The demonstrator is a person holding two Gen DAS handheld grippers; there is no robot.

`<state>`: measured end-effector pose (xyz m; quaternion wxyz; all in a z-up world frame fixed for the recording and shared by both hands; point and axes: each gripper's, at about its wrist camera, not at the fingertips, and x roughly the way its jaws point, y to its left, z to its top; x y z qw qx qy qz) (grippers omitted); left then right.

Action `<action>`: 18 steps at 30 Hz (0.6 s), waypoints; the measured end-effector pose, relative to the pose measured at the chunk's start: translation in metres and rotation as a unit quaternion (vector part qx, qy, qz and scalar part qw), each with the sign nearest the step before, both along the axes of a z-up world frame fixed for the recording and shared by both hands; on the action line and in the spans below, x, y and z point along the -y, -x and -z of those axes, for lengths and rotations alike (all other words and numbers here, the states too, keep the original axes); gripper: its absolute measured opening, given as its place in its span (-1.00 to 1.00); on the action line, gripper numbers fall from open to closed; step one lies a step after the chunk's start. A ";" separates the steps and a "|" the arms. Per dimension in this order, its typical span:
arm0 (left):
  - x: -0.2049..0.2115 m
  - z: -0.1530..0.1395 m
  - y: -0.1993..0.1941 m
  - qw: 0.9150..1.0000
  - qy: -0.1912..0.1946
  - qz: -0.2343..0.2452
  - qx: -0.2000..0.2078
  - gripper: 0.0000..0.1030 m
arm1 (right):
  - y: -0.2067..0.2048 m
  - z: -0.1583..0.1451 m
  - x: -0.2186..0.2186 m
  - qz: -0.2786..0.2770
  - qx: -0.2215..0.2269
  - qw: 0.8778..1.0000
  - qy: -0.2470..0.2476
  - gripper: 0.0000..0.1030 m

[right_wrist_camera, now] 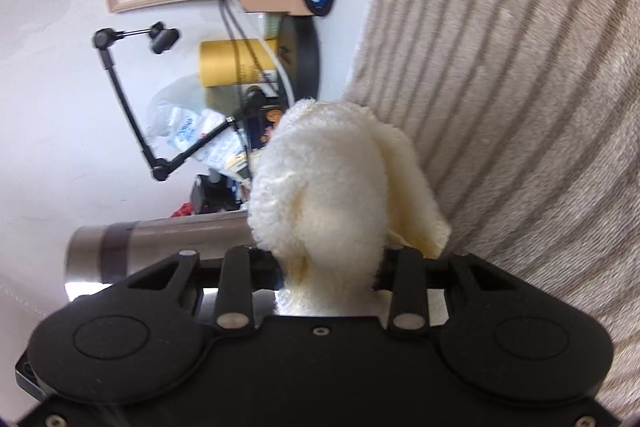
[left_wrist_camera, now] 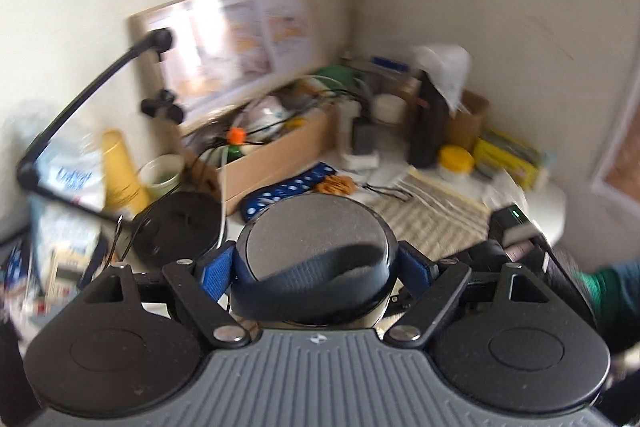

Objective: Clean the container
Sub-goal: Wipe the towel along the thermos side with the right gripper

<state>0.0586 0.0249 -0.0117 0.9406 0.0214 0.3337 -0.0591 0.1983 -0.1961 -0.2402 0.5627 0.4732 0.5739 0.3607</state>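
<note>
Left tool (left_wrist_camera: 316,267) clamps flask (left_wrist_camera: 316,247) lid-end, steadying it for us; right tool (right_wrist_camera: 320,267) pinches cloth (right_wrist_camera: 332,179) beside flask body, ready for wiping.

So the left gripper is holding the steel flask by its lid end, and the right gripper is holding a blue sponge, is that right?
Not quite. The right gripper holds a cream terry cloth, not a blue sponge, as the right wrist view shows. The left gripper does hold the flask by its lid end.
</note>
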 end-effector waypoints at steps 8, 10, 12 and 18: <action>-0.006 0.005 0.003 0.997 -0.022 0.065 0.024 0.61 | 0.000 -0.026 0.000 -0.006 0.025 0.999 -0.034 -0.35; -0.017 0.008 0.001 0.994 -0.013 0.105 0.033 0.61 | -0.002 -0.032 0.001 -0.009 0.032 0.998 -0.048 -0.35; -0.024 0.008 0.000 0.990 -0.010 0.138 0.036 0.61 | -0.002 -0.039 0.000 -0.017 0.041 0.997 -0.066 -0.35; -0.028 0.008 -0.001 0.983 -0.009 0.179 0.038 0.61 | -0.001 -0.061 -0.002 -0.032 0.067 0.992 -0.103 -0.35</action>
